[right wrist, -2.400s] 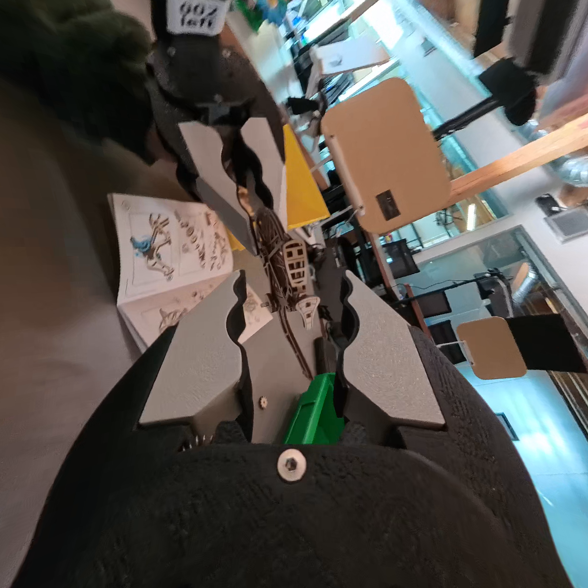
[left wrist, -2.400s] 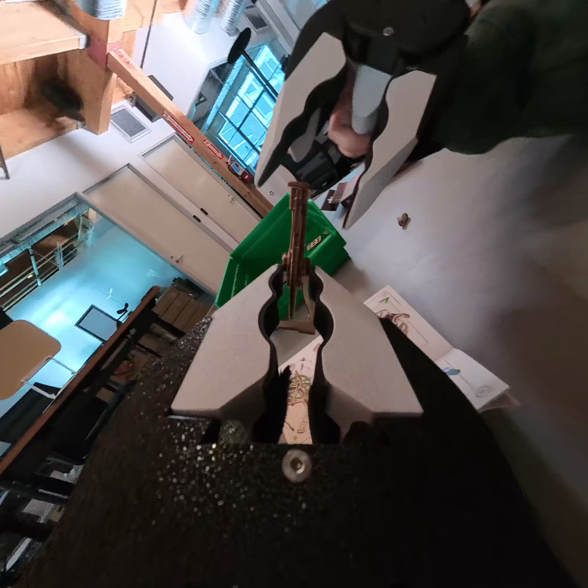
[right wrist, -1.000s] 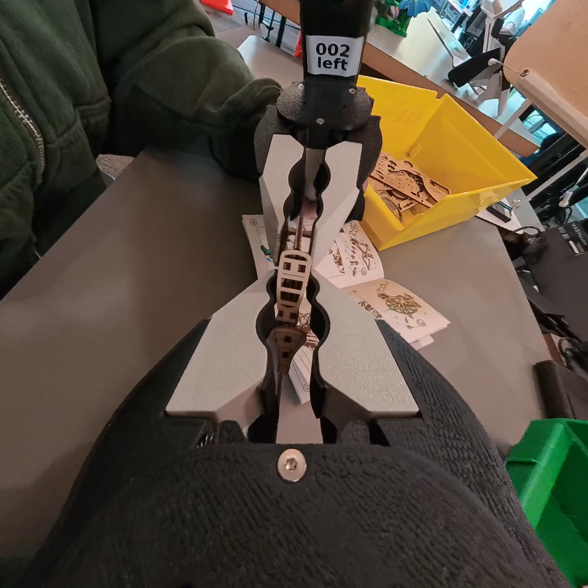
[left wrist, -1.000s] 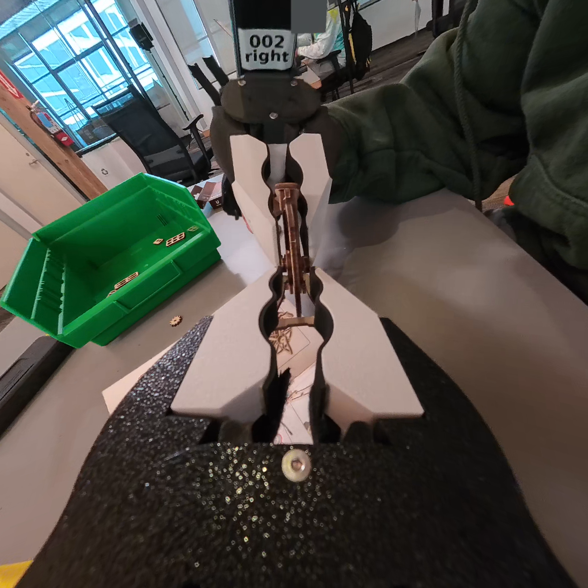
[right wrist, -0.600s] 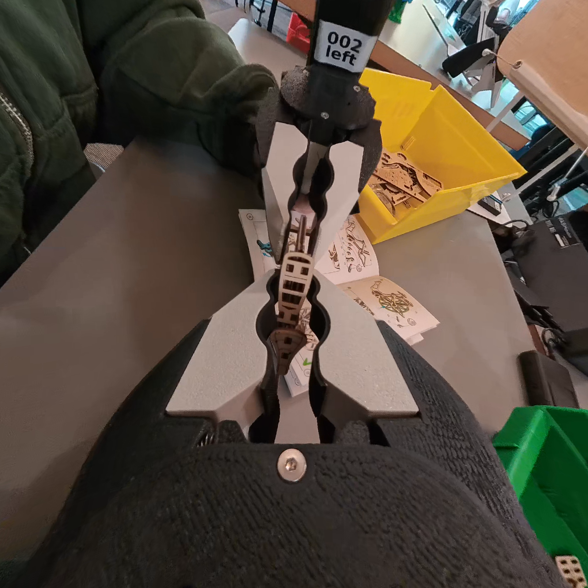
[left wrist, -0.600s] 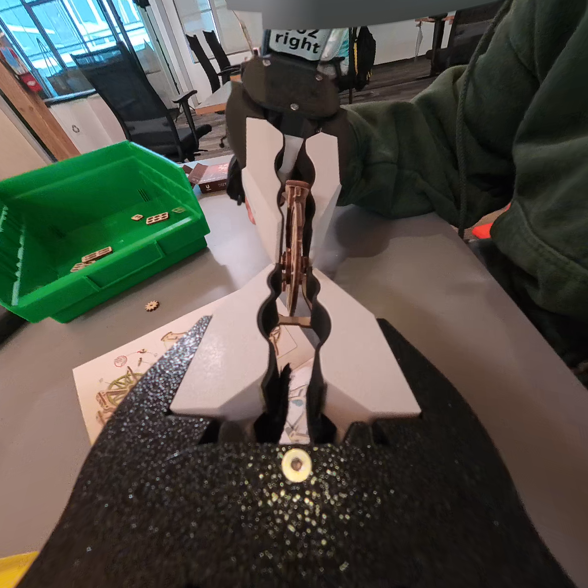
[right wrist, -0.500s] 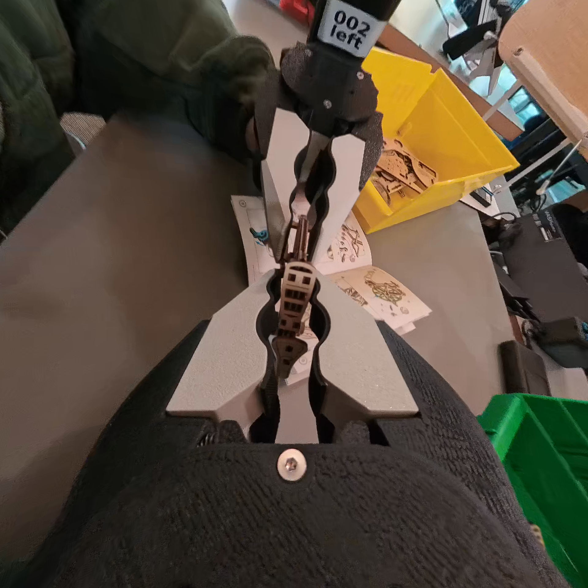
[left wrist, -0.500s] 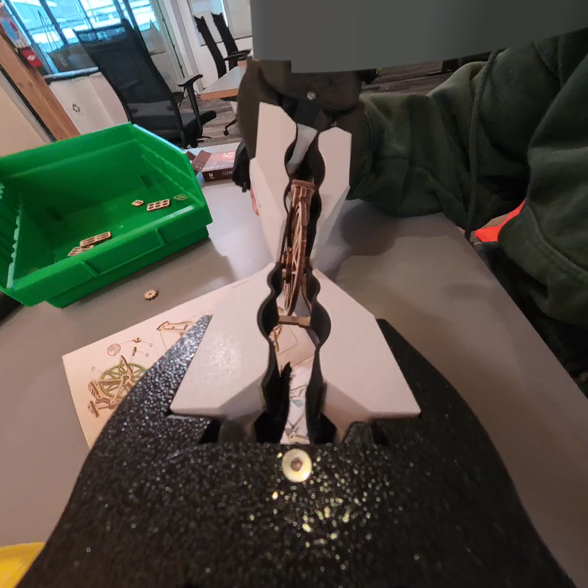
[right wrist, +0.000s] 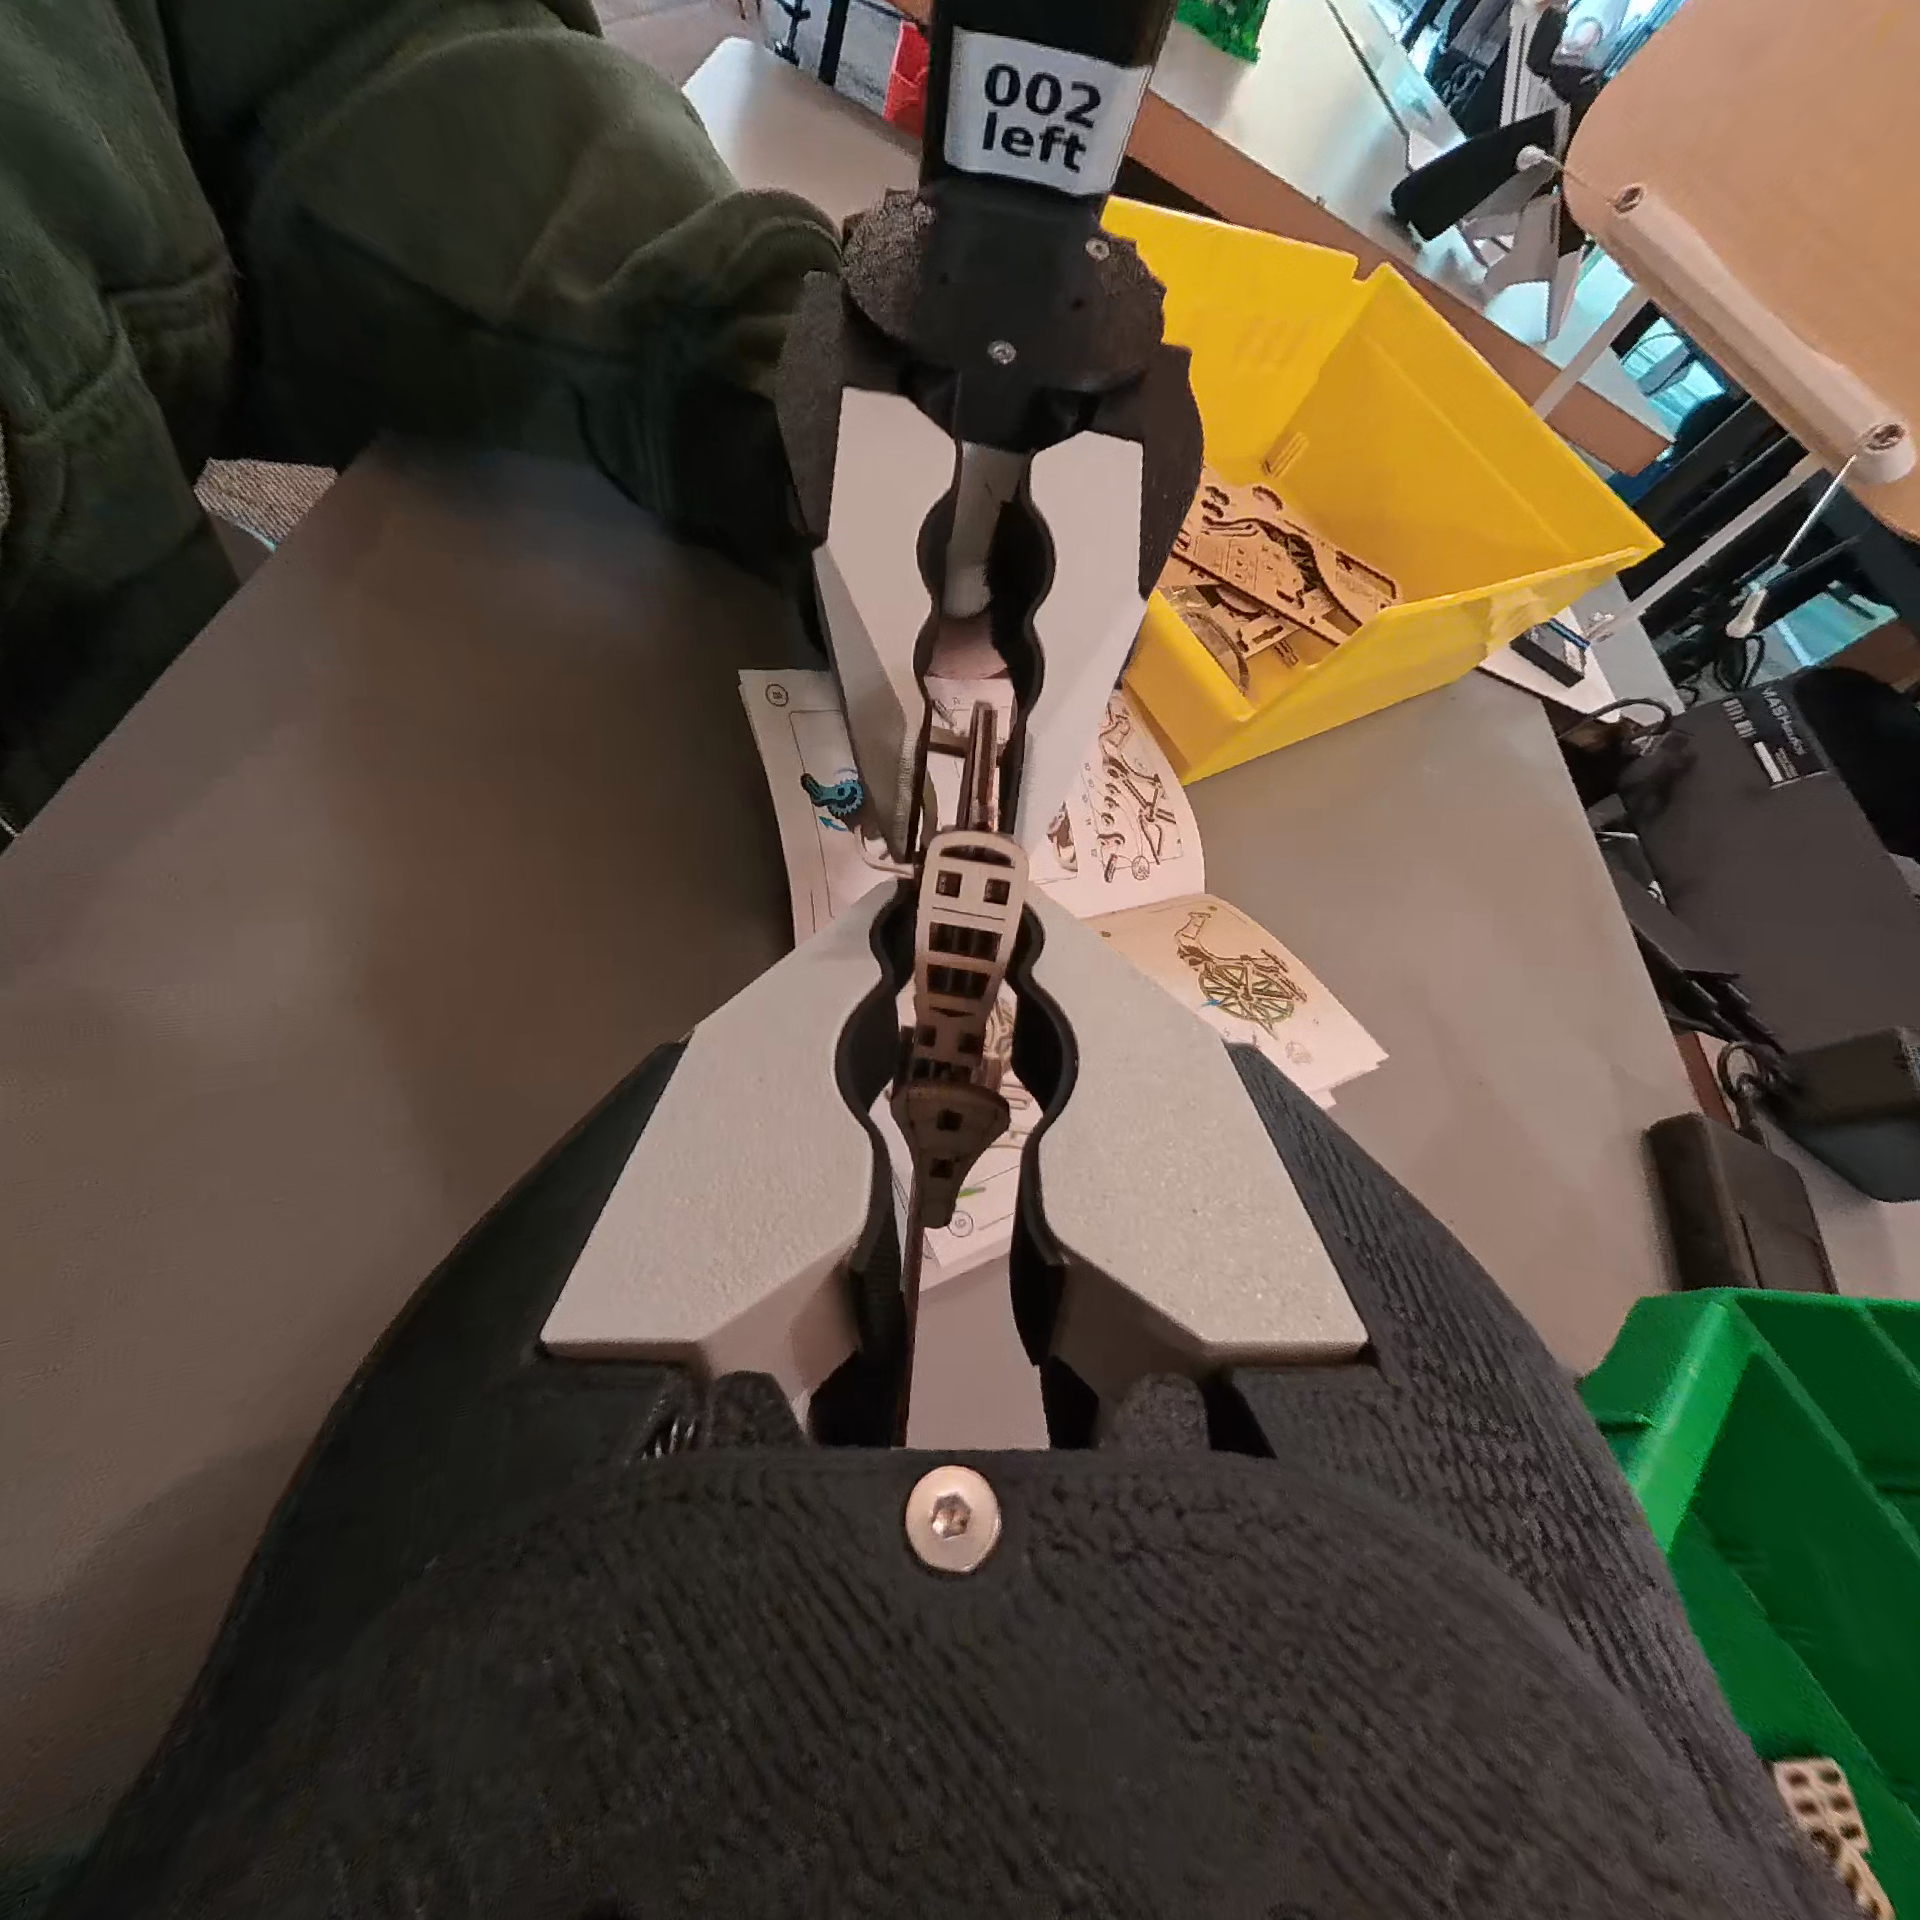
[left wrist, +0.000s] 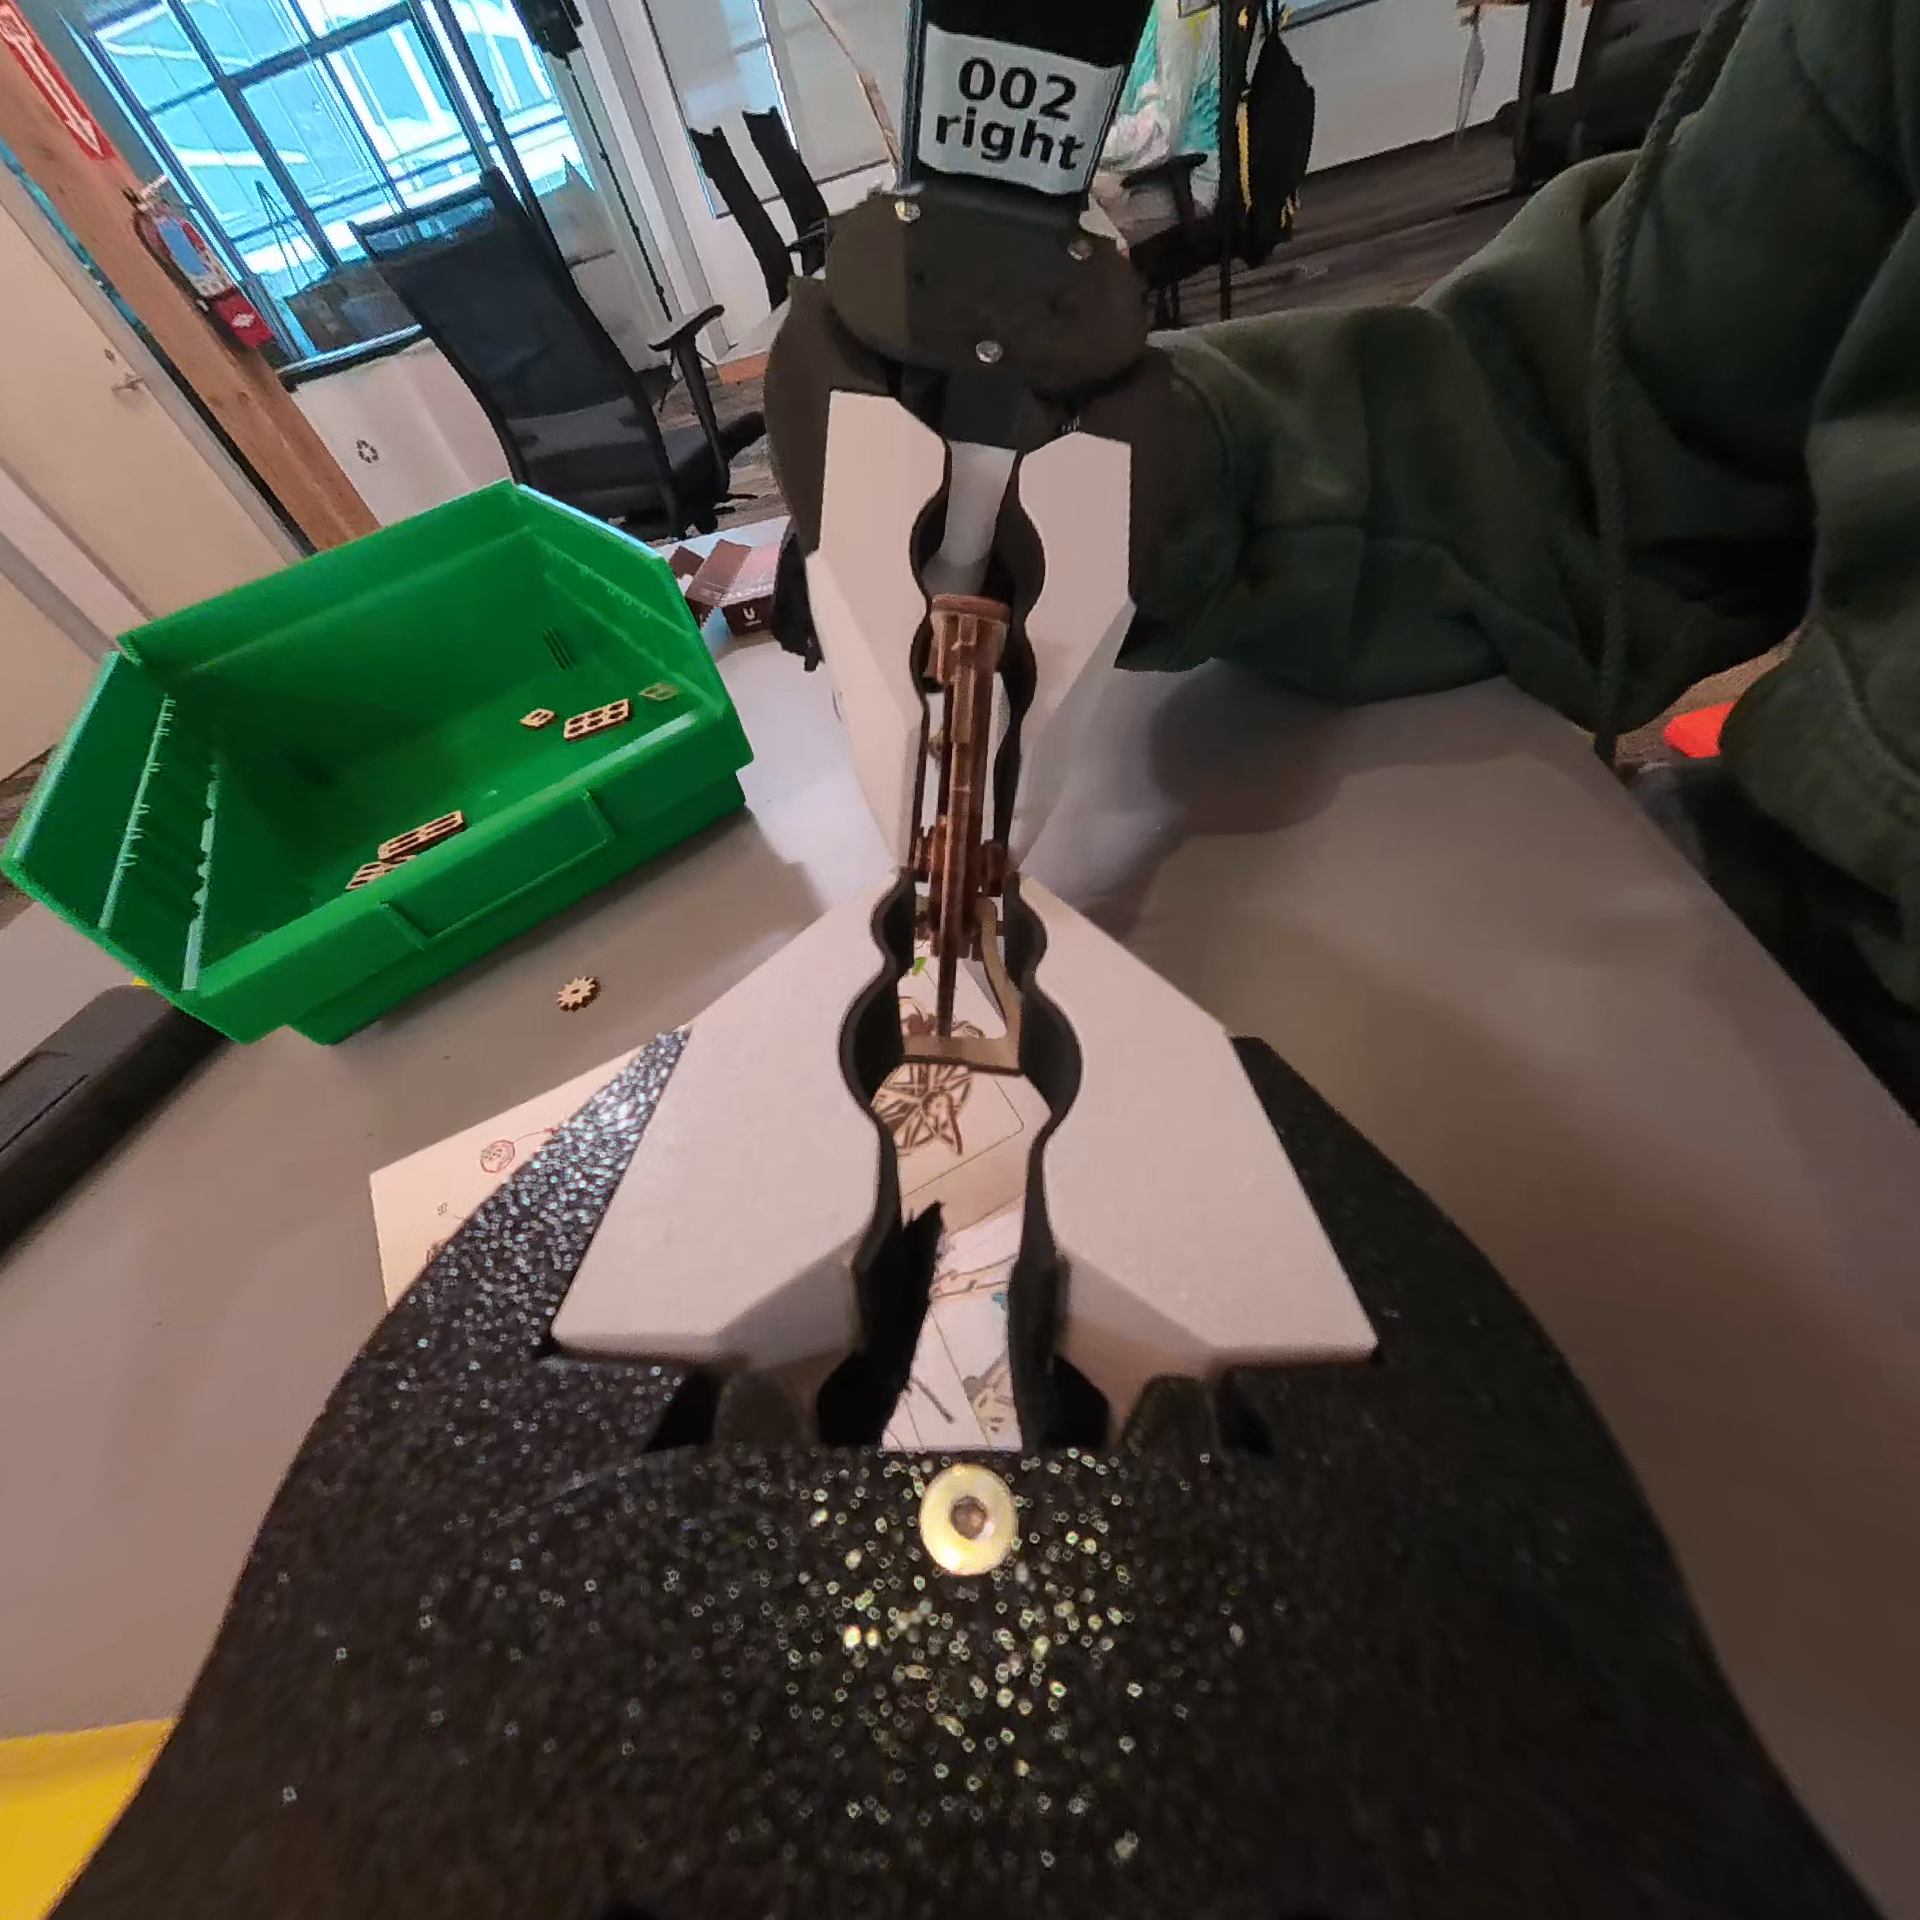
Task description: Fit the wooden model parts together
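My left gripper [left wrist: 958, 904] is shut on a thin wooden bracket piece [left wrist: 961, 1051]. My right gripper [left wrist: 961, 831] faces it tip to tip and is shut on a brown wooden wheel assembly [left wrist: 964, 727], seen edge-on. The two wooden parts meet between the fingertips. In the right wrist view my right gripper [right wrist: 961, 909] holds the assembly by its pale slotted strip [right wrist: 961, 940]. Opposite it, the left gripper [right wrist: 966, 821] pinches a dark wooden piece [right wrist: 982, 764]. Both are held above the grey table [left wrist: 1455, 1039].
A green bin [left wrist: 239, 977] with a few small wooden pieces stands to the left, and a loose wooden gear [left wrist: 578, 994] lies beside it. A yellow bin [right wrist: 1455, 582] holds wooden sheets. Instruction sheets [right wrist: 1247, 987] lie under the grippers. A person's green sleeves [left wrist: 1455, 468] are close.
Both grippers stayed shut and tip to tip on the wooden parts. The pair tilted and swung half a second ago, then came back to nearly the earlier pose.
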`<state>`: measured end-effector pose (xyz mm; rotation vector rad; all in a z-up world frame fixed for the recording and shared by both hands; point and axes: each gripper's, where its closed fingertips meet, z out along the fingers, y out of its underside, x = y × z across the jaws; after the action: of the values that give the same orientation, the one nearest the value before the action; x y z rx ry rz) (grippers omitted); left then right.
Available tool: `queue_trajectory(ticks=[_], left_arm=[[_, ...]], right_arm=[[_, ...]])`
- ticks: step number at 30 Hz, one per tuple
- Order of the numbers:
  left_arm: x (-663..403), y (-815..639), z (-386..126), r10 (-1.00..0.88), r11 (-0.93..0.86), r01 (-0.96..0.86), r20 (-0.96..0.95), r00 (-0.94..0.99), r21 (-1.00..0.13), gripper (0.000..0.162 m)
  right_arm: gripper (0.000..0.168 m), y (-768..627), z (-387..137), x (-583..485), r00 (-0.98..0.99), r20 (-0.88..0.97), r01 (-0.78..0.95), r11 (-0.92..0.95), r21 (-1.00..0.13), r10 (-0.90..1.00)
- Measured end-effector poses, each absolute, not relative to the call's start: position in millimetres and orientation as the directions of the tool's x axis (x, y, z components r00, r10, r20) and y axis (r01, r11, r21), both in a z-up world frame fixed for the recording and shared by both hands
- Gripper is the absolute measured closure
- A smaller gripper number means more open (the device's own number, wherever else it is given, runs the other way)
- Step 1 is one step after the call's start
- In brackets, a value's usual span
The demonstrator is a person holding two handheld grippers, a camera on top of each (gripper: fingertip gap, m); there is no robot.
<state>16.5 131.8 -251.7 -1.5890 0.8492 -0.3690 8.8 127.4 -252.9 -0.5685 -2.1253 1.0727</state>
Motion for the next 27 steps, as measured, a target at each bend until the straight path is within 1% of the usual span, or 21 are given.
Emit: queue_trajectory(ticks=[1, 8, 11, 13, 15, 18, 20, 24, 27], left_arm=[[16.7, 131.5, -251.1, -0.699, 0.009, -0.312, -0.229, 0.678, -0.950, 0.148], [18.2, 130.2, -253.3, -0.721, -0.009, -0.302, -0.203, 0.662, -0.953, 0.144], [19.6, 128.9, -253.2, -0.731, -0.007, -0.299, -0.199, 0.652, -0.954, 0.138], [18.6, 128.7, -252.7, -0.731, -0.013, -0.293, -0.191, 0.655, -0.956, 0.129], [14.4, 130.9, -253.0, -0.718, -0.027, -0.292, -0.185, 0.671, -0.956, 0.126], [14.0, 131.0, -250.1, -0.713, -0.018, -0.277, -0.182, 0.677, -0.961, 0.129], [12.6, 131.6, -248.4, -0.700, -0.003, -0.278, -0.197, 0.686, -0.960, 0.142], [12.7, 131.2, -245.2, -0.693, 0.015, -0.266, -0.202, 0.692, -0.964, 0.144], [12.3, 131.1, -246.8, -0.686, 0.018, -0.295, -0.226, 0.692, -0.955, 0.145]], right_arm=[[0.154, 127.2, -252.2, 9.0, -0.674, 0.374, 0.072, 0.561, -0.825, 0.637], [0.154, 127.2, -254.3, 9.2, -0.676, 0.379, 0.066, 0.564, -0.823, 0.632], [0.154, 128.9, -254.1, 8.8, -0.671, 0.383, 0.065, 0.566, -0.822, 0.634], [0.155, 131.1, -253.5, 8.8, -0.666, 0.384, 0.065, 0.564, -0.823, 0.639], [0.155, 133.5, -251.8, 9.3, -0.663, 0.381, 0.064, 0.555, -0.829, 0.645], [0.155, 132.5, -248.7, 10.1, -0.666, 0.371, 0.053, 0.537, -0.842, 0.647], [0.154, 129.7, -248.2, 10.4, -0.671, 0.374, 0.044, 0.538, -0.842, 0.640], [0.154, 128.3, -246.3, 10.3, -0.672, 0.370, 0.036, 0.528, -0.849, 0.642], [0.154, 128.5, -247.5, 9.3, -0.671, 0.364, 0.041, 0.523, -0.851, 0.646]])
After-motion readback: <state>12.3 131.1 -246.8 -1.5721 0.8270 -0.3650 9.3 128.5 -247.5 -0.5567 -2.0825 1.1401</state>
